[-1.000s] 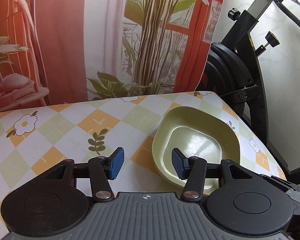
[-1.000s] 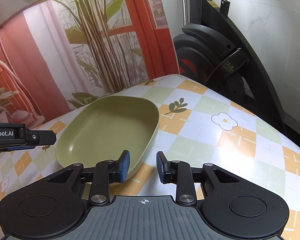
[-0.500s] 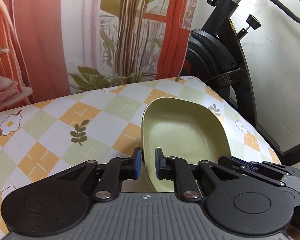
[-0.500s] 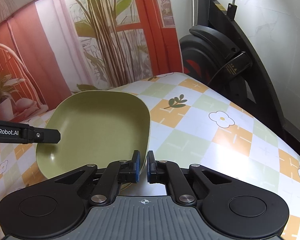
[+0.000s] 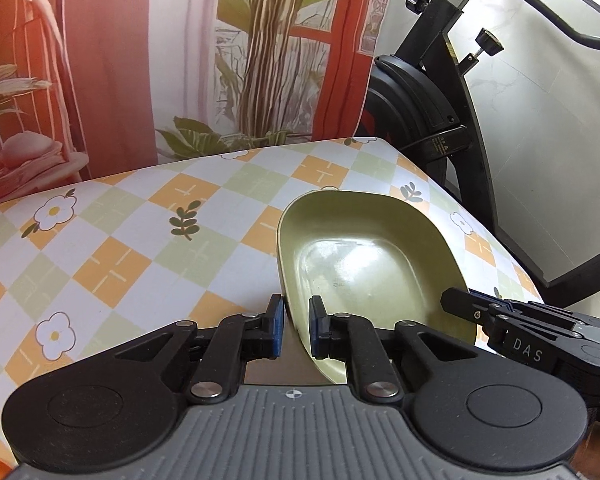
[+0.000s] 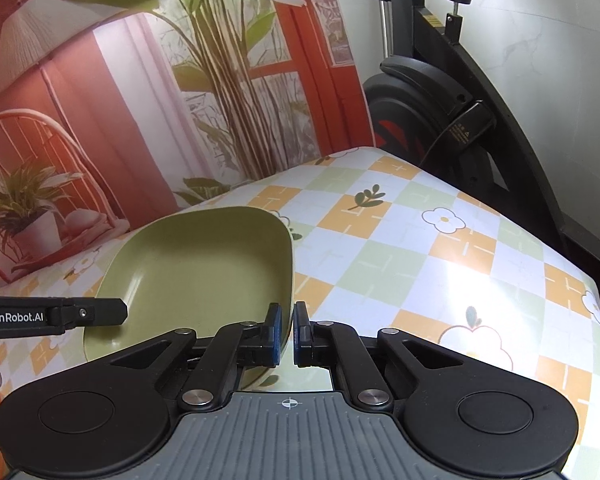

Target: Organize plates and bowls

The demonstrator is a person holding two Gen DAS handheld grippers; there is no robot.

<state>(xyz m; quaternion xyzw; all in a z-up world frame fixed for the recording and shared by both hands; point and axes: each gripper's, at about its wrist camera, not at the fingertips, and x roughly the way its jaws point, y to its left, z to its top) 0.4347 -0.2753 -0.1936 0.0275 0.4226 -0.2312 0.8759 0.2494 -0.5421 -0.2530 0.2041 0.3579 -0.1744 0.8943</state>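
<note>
Green bowl [image 5: 364, 264], one only, clamped by left gripper [image 5: 296, 326] and right gripper [image 6: 287, 334] at opposite rims, above checked tablecloth [image 5: 140, 248].

One green bowl [image 5: 364, 264] sits on the checked counter [image 5: 148, 248], two grippers at its rim, left [image 5: 296, 326] and right [image 6: 287, 334]; one exercise bike [image 5: 428, 120] behind the counter.

The bowl [image 5: 370, 264] is sitting between the left gripper [image 5: 296, 326] at its 9 o'clock rim and the right gripper [image 6: 286, 334] at 3 o'clock, above the table [image 5: 140, 248]; an exercise bike [image 5: 424, 112] is standing beyond, at 1 o'clock.
</note>
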